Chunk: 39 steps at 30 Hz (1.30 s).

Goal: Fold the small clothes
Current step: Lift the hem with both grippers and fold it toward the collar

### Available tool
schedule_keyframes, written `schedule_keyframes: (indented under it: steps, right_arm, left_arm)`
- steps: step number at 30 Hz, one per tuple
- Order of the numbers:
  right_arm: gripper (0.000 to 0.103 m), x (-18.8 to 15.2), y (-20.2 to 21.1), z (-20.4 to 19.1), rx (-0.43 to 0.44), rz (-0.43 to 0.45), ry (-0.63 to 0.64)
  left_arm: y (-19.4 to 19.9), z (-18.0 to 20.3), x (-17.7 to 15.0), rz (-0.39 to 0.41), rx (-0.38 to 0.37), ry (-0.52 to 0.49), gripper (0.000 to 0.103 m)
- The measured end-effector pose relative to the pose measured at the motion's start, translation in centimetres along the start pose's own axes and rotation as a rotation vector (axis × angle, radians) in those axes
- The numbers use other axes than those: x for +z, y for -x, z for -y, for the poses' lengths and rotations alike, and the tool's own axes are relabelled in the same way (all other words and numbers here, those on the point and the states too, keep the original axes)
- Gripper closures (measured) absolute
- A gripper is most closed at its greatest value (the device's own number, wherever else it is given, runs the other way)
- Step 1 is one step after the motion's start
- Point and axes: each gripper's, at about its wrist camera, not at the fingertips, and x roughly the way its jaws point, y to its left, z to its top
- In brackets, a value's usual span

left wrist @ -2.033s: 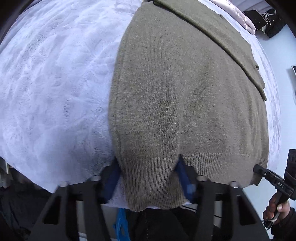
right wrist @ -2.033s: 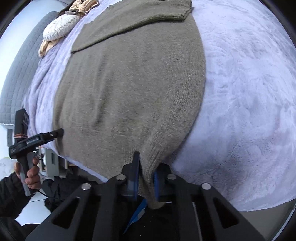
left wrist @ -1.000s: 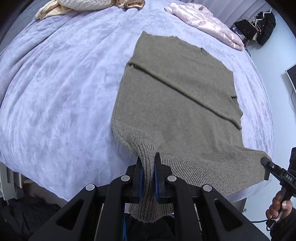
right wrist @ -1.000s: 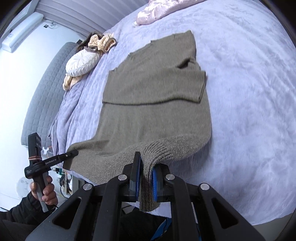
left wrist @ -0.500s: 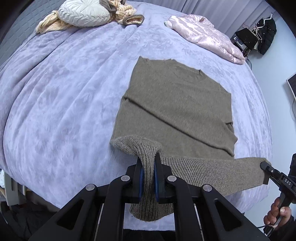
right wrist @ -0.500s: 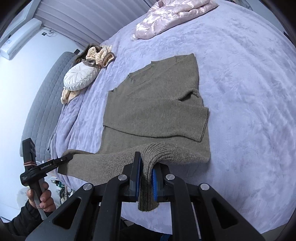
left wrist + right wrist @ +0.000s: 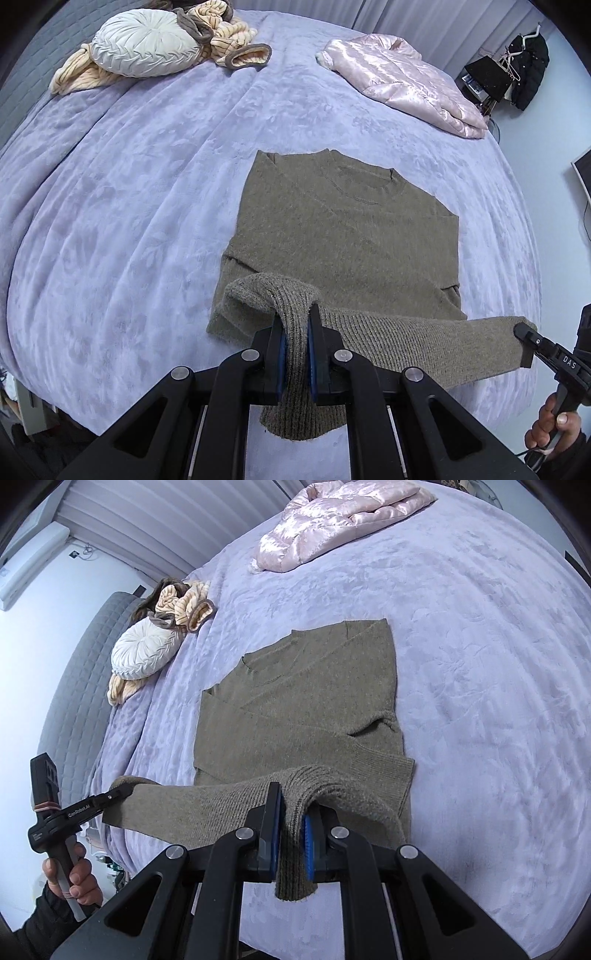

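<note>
A round white cushion (image 7: pixel 144 42) lies at the bed's (image 7: pixel 110 184) far left corner. The left gripper (image 7: pixel 295 350) has its jaws clenched on the hem of the olive sweater (image 7: pixel 343 236), lifted off the near edge mid-bed. The right gripper (image 7: pixel 291 834) grips the same hem. A pink jacket (image 7: pixel 402 85) lies far right.

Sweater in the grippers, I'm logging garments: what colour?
Olive-brown knit sweater, plain, clearest in the left wrist view.
</note>
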Motion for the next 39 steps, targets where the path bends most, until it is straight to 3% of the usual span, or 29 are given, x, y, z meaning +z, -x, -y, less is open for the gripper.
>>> schedule_keyframes:
  steps: [16, 31, 39]
  right_arm:
    - [0.092, 4.3, -2.3, -0.4, -0.088, 0.023, -0.098]
    - [0.092, 7.4, -2.8, -2.2, -0.169, 0.041, -0.104]
    - [0.092, 8.6, -2.4, -2.2, -0.172, 0.062, -0.114]
  left_arm:
    - [-2.7, -0.4, 4.4, -0.022, 0.006, 0.064, 0.092]
    - [-3.8, -0.2, 8.4, -0.025, -0.021, 0.008, 0.092]
    - [-3.2, 0.9, 9.7, -0.006, -0.011, -0.017, 0.092]
